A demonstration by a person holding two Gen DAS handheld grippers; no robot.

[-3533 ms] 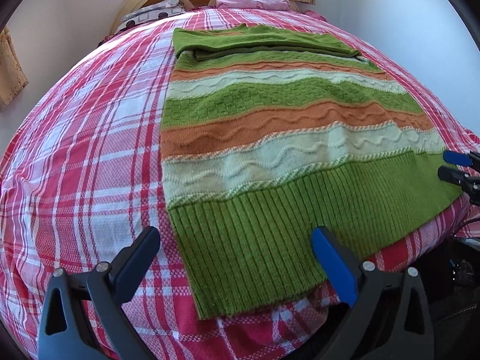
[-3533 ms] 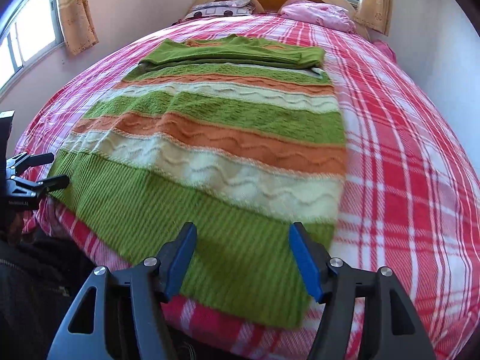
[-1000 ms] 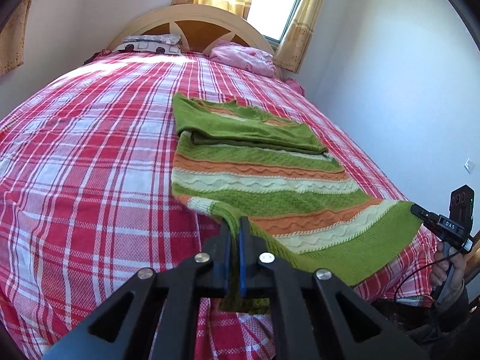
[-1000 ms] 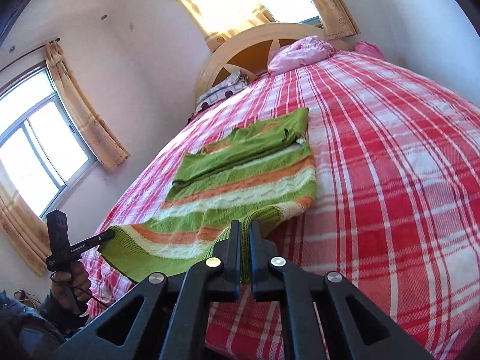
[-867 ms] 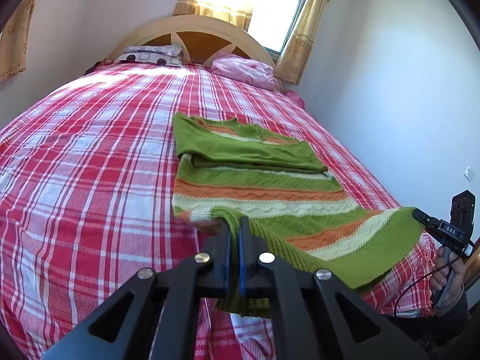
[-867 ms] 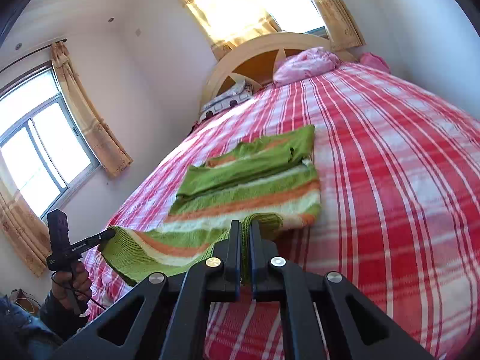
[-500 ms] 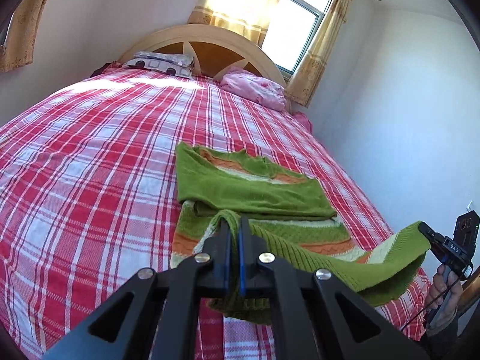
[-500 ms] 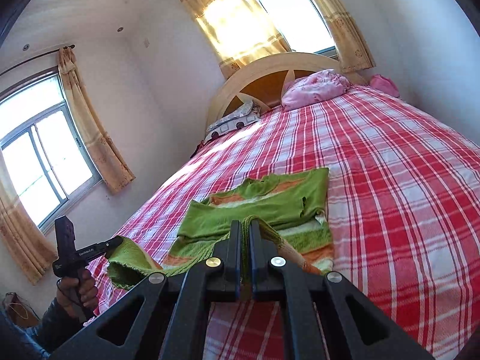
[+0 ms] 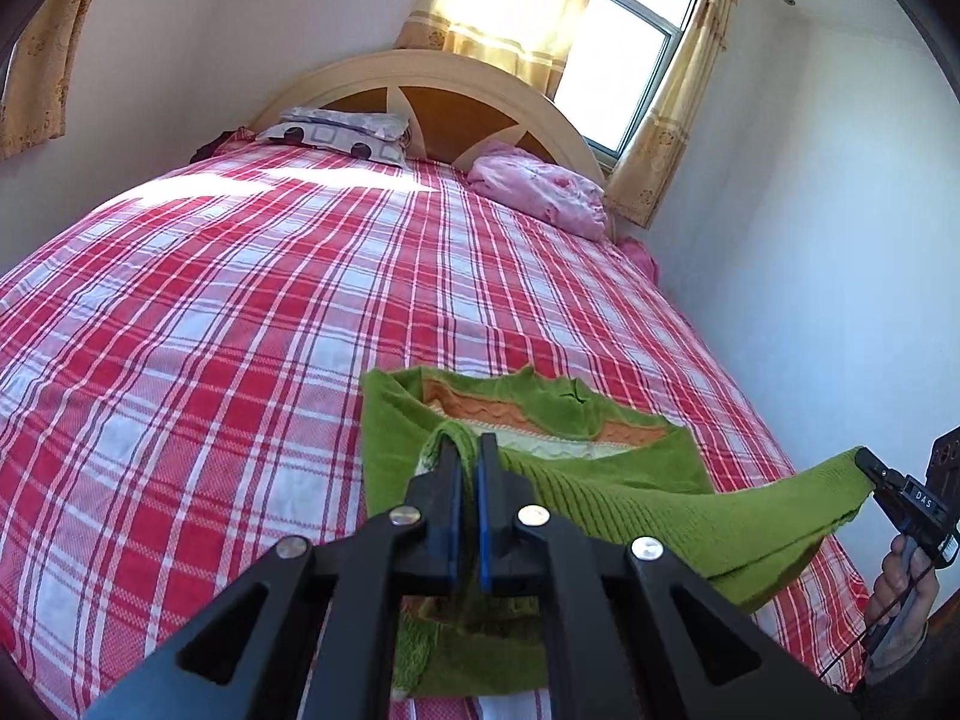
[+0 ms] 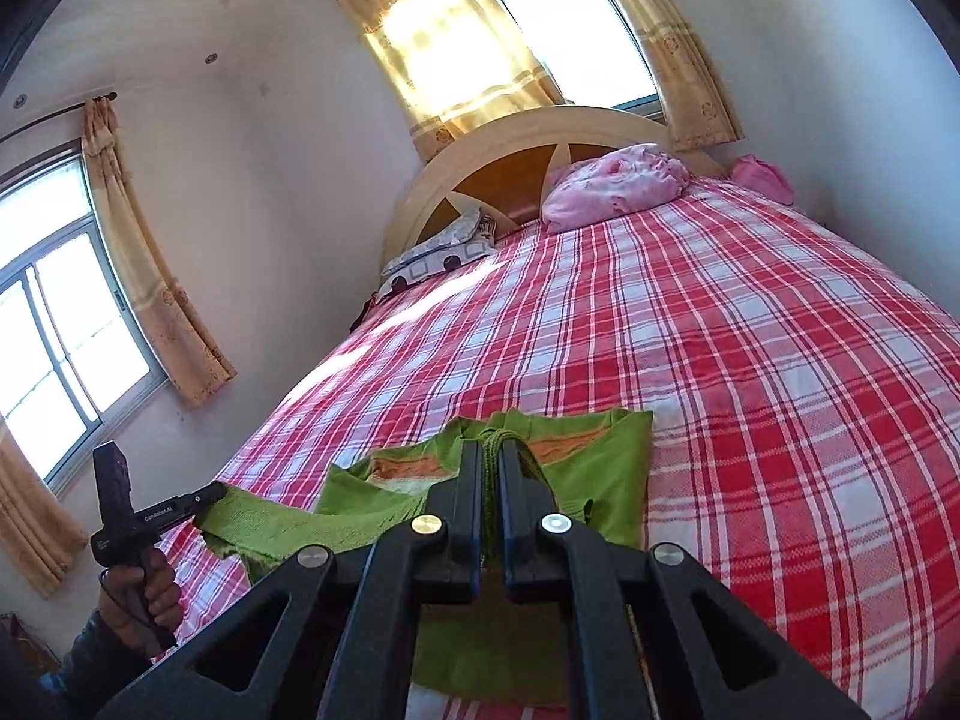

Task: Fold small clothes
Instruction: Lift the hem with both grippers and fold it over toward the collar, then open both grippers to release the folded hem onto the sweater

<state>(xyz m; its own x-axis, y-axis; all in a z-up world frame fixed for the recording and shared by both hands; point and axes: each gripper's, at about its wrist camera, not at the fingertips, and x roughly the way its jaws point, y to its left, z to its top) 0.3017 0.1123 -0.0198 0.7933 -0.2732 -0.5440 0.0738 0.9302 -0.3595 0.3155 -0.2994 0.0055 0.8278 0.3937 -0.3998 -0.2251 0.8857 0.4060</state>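
Observation:
A green knit sweater [image 9: 606,480] with orange and cream stripes lies on the red plaid bed [image 9: 240,312]. Its ribbed hem is lifted and stretched over the folded sleeves. My left gripper [image 9: 469,450] is shut on the hem's left corner. In the left wrist view my right gripper [image 9: 864,457] pinches the other corner at the far right. My right gripper [image 10: 491,450] is shut on that hem corner of the sweater [image 10: 588,468]. In the right wrist view my left gripper [image 10: 213,492], in a hand, holds the hem at the lower left. The striped body is mostly hidden under the raised hem.
A patterned pillow [image 9: 342,132] and a pink bundle [image 9: 540,192] lie by the curved headboard [image 9: 456,90]. Curtained windows [image 10: 54,324] and walls close in on both sides. Plaid sheet stretches beyond the sweater toward the headboard.
Both grippers, shut on the hem corners, have carried the hem up and forward over the sweater toward its collar. The striped body that showed earlier is now mostly covered.

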